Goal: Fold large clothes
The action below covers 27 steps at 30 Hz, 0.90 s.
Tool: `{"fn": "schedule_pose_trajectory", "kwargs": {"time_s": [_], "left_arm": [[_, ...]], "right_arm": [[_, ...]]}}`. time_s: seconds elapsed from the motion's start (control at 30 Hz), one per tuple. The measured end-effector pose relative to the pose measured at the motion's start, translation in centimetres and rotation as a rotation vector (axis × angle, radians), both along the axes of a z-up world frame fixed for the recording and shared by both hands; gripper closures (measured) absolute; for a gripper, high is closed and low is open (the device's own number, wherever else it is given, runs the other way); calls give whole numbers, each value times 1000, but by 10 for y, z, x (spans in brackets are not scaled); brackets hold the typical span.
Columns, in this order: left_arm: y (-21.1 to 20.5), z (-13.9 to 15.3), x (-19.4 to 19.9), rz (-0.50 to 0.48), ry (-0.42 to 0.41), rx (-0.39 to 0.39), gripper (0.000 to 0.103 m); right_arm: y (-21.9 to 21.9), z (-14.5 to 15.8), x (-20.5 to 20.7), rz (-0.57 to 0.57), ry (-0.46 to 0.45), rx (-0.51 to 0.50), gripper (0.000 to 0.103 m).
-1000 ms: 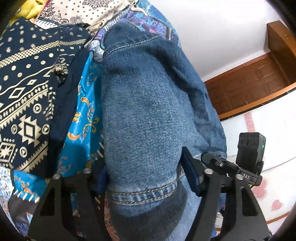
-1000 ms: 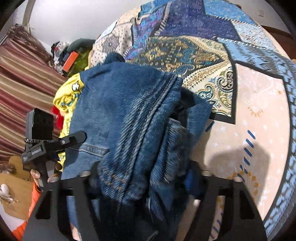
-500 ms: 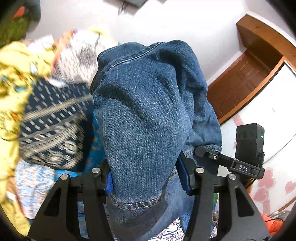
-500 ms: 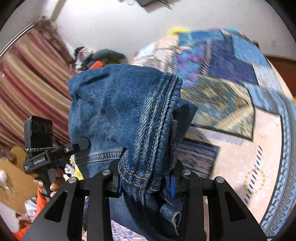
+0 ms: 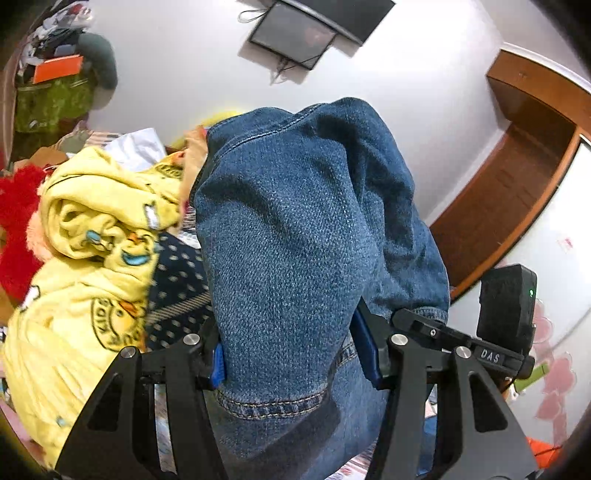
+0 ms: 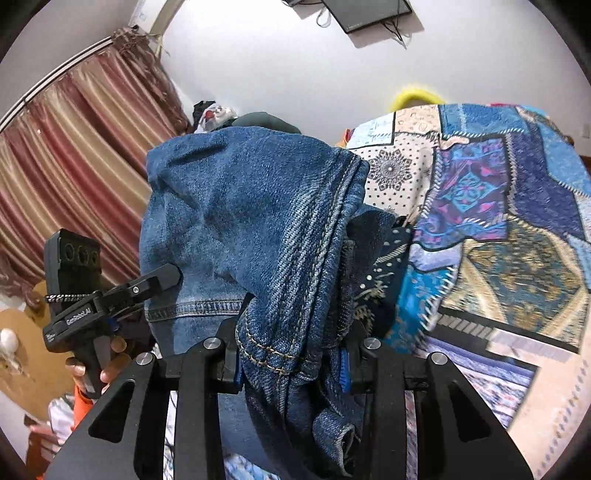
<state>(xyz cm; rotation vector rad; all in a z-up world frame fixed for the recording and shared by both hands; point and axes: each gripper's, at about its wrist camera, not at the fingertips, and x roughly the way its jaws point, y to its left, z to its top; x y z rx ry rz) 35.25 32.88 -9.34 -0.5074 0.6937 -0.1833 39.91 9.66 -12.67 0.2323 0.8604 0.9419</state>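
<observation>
Left wrist view: looks forward along the left gripper [image 5: 291,354], tilted up toward the white wall [image 5: 406,92] and wall-mounted screen [image 5: 314,29], jeans [image 5: 295,240] pressed right against the lens.
Right wrist view: looks along the right gripper [image 6: 291,365], angled up at the wall, curtain [image 6: 74,166] at left, patchwork bedspread [image 6: 498,221] at right.
Shared by the 2 views: jeans, wall, screen; each view catches the other gripper at its edge.

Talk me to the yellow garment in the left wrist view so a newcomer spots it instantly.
Start at the blue jeans clamped in the left gripper at frame centre, then look left. The yellow garment is heaped there, beside a red fuzzy item and over a navy dotted fabric. Only it carries cartoon prints.
</observation>
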Motion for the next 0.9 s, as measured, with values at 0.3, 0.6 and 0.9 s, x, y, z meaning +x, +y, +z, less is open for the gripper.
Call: {"fn": "schedule_pose_trajectory", "kwargs": {"time_s": [0.3,0.6,0.9], "left_arm": [[44,-97,94,48,244,-29,48],[37,-145,118,122,343,89,35],[7,-143,49,106,336,290,9]], "right_arm": [[47,-83,62,-83,147,-102,70],[58,-122,91,-91,115,-310,47],[24,-124,56,-73,97,-393,20]]}}
